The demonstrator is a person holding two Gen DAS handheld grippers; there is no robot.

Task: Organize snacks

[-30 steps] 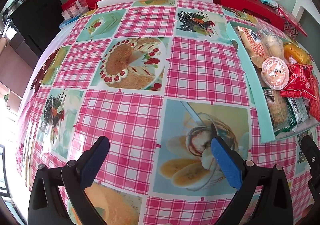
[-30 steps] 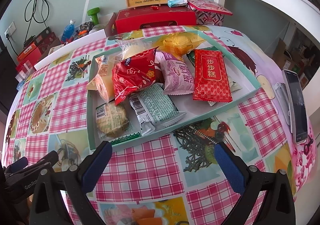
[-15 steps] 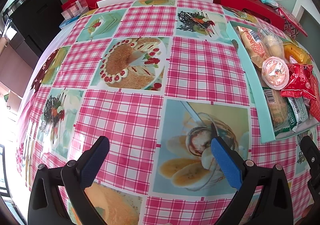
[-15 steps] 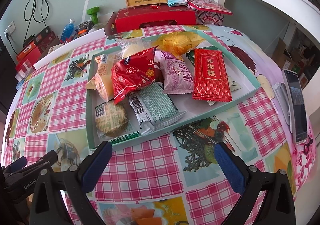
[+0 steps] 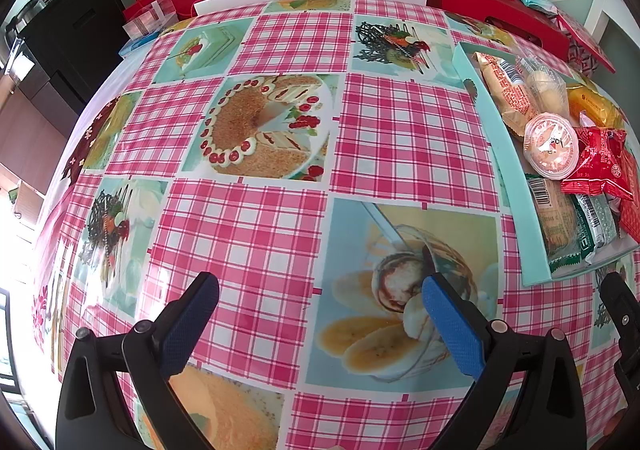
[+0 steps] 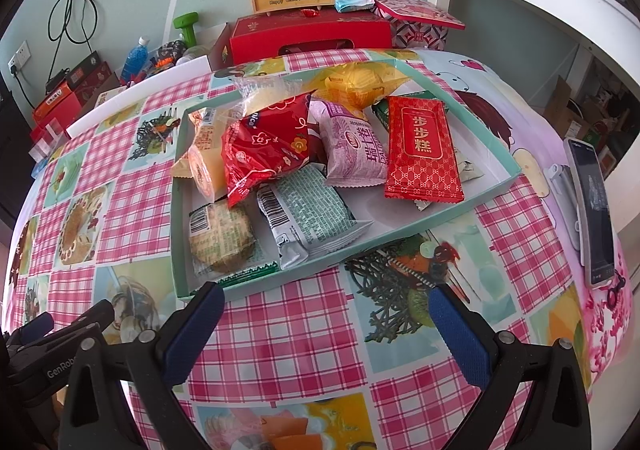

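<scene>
Teal tray [image 5: 498, 153] sits at the right edge of the left wrist view, packets heaped inside it. Left gripper [image 5: 320, 314] hovers over bare checked tablecloth [image 5: 256, 234] left of the tray, jaws spread wide, nothing between them.

Right wrist view: right gripper [image 6: 326, 324] hangs just off the tray's near rim [image 6: 400, 246], jaws also spread and empty. Inside the tray – red bag [image 6: 266, 147] on top of the pile, purple pack [image 6: 356, 145] and long red packet [image 6: 422, 147] to its right, green-white pack [image 6: 310, 215] and round biscuit pack [image 6: 220, 240] near the front rim, yellow bag [image 6: 360, 83] at the back. Phone [image 6: 592, 205] lies well right of the tray.

Progress: every visible snack is in the tray, none loose on the cloth (fits either gathered-up or waiting to be sorted out – can't tell which).

Versus a second ago: no change, both grippers and all the packets in the same spots.
</scene>
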